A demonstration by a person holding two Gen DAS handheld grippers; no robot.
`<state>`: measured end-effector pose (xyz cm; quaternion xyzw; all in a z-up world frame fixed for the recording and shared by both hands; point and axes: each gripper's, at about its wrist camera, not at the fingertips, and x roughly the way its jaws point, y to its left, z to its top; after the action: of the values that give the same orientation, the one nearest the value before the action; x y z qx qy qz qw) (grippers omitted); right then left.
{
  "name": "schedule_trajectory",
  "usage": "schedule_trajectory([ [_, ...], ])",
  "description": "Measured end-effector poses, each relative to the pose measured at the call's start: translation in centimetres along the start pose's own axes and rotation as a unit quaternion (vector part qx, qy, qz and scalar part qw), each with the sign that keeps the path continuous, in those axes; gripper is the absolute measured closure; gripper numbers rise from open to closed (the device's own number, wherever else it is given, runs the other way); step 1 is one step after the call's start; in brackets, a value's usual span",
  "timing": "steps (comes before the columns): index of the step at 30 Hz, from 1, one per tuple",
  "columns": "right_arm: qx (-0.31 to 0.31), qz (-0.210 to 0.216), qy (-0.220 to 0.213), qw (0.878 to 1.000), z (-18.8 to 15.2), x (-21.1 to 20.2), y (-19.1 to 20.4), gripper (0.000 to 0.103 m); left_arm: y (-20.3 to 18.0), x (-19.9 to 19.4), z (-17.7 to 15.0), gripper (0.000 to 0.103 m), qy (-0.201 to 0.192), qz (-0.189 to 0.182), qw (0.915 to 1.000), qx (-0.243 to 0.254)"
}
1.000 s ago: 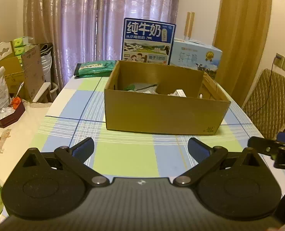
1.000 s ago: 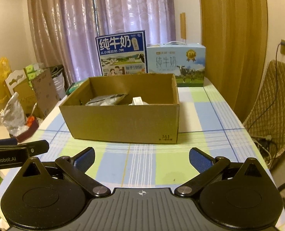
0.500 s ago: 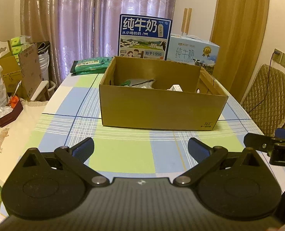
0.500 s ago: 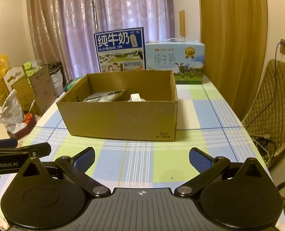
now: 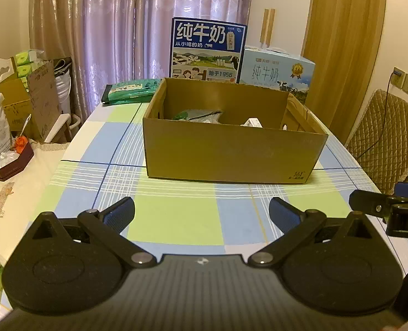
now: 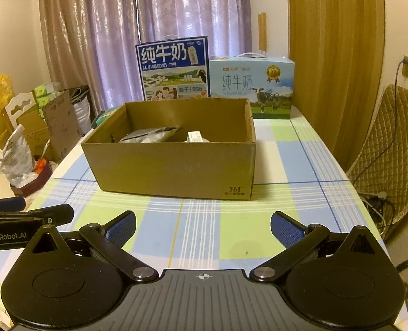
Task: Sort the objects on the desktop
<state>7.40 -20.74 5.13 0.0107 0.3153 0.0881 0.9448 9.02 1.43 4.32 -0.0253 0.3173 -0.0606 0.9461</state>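
Cardboard box [image 5: 231, 154] farther off than before

Both wrist cameras facing forward over checked tablecloth [image 5: 176, 220], sharing cardboard box [image 6: 173, 165], milk cartons [image 6: 173, 66] behind.
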Motion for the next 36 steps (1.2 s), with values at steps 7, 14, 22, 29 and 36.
schedule_trajectory([
  [7, -0.007, -0.002, 0.002, 1.0, -0.12, 0.08, 0.24, 0.002, -0.01, -0.11, -0.01, 0.001, -0.002, 0.0, 1.0, 0.0],
  [14, -0.009, -0.004, 0.003, 1.0, -0.21, 0.22, 0.37, 0.002, -0.02, -0.11, 0.01, 0.001, -0.003, 0.001, 1.0, 0.0],
  [22, -0.011, -0.008, 0.007, 1.0, -0.22, 0.46, 0.4, 0.002, 0.12, -0.14, 0.11, 0.001, -0.002, 0.002, 1.0, -0.005],
  [29, -0.006, -0.01, 0.009, 1.0, -0.2, 0.58, 0.2, 0.002, 0.15, 0.01, 0.04, 0.001, 0.0, 0.004, 1.0, -0.007],
  [36, -0.006, -0.009, 0.01, 1.0, -0.25, 0.56, 0.18, 0.002, 0.1, 0.1, -0.18, 0.001, 0.0, 0.003, 1.0, -0.006],
])
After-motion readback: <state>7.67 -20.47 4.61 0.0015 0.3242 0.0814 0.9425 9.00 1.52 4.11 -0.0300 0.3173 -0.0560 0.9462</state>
